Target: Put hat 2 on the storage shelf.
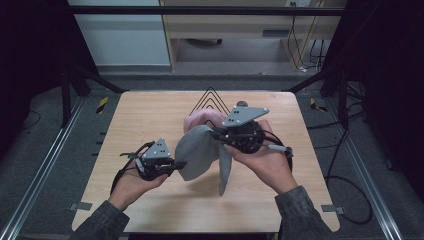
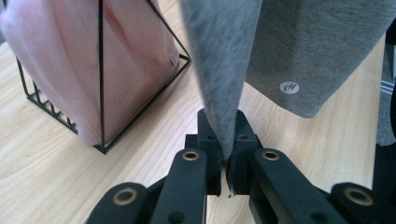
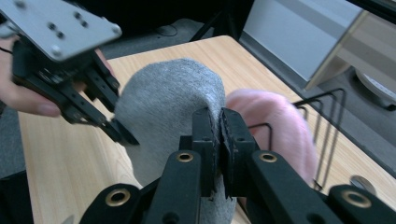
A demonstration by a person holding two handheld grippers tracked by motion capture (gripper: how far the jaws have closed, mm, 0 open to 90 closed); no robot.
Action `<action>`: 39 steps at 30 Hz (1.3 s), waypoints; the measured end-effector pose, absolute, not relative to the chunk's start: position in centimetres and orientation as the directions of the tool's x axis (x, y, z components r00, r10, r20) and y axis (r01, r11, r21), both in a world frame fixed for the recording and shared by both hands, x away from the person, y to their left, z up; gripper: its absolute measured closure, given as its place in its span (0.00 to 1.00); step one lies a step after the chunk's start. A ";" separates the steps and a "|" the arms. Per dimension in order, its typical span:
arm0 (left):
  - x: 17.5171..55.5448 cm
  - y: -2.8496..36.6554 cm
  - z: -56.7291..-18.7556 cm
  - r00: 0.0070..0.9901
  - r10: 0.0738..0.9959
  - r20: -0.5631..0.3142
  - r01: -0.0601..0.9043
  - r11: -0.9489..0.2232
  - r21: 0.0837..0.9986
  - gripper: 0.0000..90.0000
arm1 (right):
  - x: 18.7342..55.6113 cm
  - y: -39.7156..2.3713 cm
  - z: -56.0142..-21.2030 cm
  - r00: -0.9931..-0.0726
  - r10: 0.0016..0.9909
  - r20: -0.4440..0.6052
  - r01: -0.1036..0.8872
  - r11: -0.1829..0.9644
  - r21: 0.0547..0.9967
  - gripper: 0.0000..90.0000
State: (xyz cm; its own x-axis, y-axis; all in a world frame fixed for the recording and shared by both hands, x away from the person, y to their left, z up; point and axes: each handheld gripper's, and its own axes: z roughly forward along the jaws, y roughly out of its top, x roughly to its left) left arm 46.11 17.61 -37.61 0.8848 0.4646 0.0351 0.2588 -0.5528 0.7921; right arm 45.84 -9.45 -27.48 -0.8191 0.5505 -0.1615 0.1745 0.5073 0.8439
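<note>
Pinching the soft grey felt-like cloth (image 1: 200, 152) at centre frame, the left tongs (image 1: 179, 164) are clamped on its lower left edge, likely to spread it. Further right, the right tongs (image 1: 218, 134) grip its upper fold, lifting it clear of the pale wooden surface (image 1: 145, 120), just before the black wire rack (image 1: 210, 101) holding pink fabric (image 1: 200, 120).

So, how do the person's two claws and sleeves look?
Each claw, left and right, is black with two jaws, brass-coloured rivets at the joints and a grey three-cornered plate on top dotted with small holes. Black cables trail from both. The person's sleeves are dark grey.
</note>
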 end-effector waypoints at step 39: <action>51.1 13.9 -19.1 0.823 0.502 0.266 0.065 -0.549 0.833 0.96 | 50.3 -16.0 -15.5 -0.668 0.728 -0.157 0.106 0.301 0.948 0.95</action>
